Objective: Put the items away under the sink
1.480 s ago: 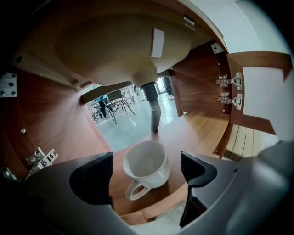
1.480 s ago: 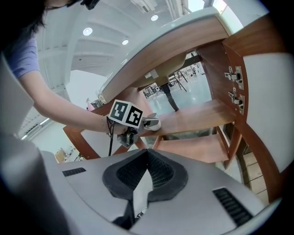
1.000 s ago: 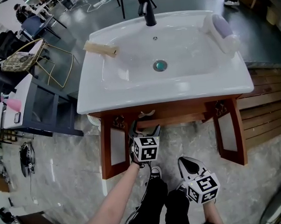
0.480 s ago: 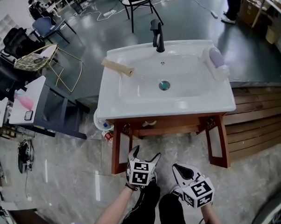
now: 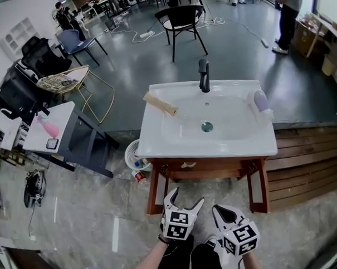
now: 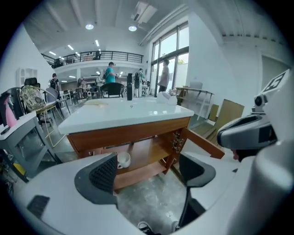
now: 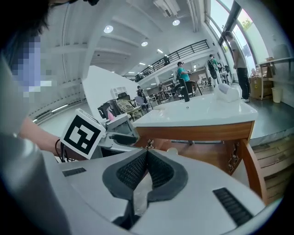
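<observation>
While left tongs (image 5: 186, 197) gape, right tongs (image 5: 218, 209) meet.

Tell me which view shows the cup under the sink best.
Left gripper view: the cup stands plainly on the shelf. Head view shows only a sliver under the basin; right gripper view barely shows it.

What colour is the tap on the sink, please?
Black. The tap shows best in the head view, standing at the back of the white basin.
</observation>
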`<state>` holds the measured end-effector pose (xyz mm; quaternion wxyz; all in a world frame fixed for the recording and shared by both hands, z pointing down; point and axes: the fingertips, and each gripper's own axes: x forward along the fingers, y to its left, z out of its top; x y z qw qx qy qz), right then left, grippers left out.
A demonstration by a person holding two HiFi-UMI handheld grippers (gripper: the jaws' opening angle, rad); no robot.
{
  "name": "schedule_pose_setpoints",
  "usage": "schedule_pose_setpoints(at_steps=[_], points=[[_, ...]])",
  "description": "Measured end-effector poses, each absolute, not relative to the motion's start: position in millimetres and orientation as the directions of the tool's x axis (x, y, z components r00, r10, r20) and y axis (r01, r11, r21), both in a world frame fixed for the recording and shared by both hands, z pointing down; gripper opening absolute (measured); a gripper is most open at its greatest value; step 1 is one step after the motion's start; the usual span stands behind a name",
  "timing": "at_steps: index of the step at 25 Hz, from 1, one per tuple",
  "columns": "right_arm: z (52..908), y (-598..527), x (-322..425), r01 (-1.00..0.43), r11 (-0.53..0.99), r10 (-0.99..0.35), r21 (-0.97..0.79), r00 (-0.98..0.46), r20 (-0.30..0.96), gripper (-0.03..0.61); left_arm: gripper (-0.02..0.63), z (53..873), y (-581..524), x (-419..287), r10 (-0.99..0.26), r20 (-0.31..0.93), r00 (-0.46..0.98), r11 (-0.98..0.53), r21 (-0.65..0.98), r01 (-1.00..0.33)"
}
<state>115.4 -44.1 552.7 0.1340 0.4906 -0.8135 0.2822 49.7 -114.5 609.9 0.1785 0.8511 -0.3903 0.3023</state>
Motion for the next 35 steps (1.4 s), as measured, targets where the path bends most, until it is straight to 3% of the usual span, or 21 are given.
schedule_pose_setpoints(at_steps=[5, 16, 20, 35], points=[[508, -35, 120, -0.892, 0.369, -0.746, -0.261, -0.451, 0.489, 0.015, 0.414, 566, -112, 52, -0.576, 0.614, 0.541, -0.679, 0.009, -0.734], [443, -26, 122, -0.901, 0.343, -0.805, -0.265, -0.427, 0.413, 0.015, 0.365, 494, -79, 47, -0.609, 0.545, 0.576, -0.668, 0.039, -0.743], [426, -15, 122, -0.899, 0.347, -0.817, -0.268, -0.43, 0.384, 0.015, 0.233, 474, -67, 42, -0.65, 0.508, 0.565, -0.64, 0.035, -0.767], [412, 37, 108, -0.888, 0.394, -0.815, -0.238, -0.457, 0.357, 0.015, 0.196, 431, -20, 3, -0.76, 0.424, 0.493, -0.546, -0.003, -0.838]])
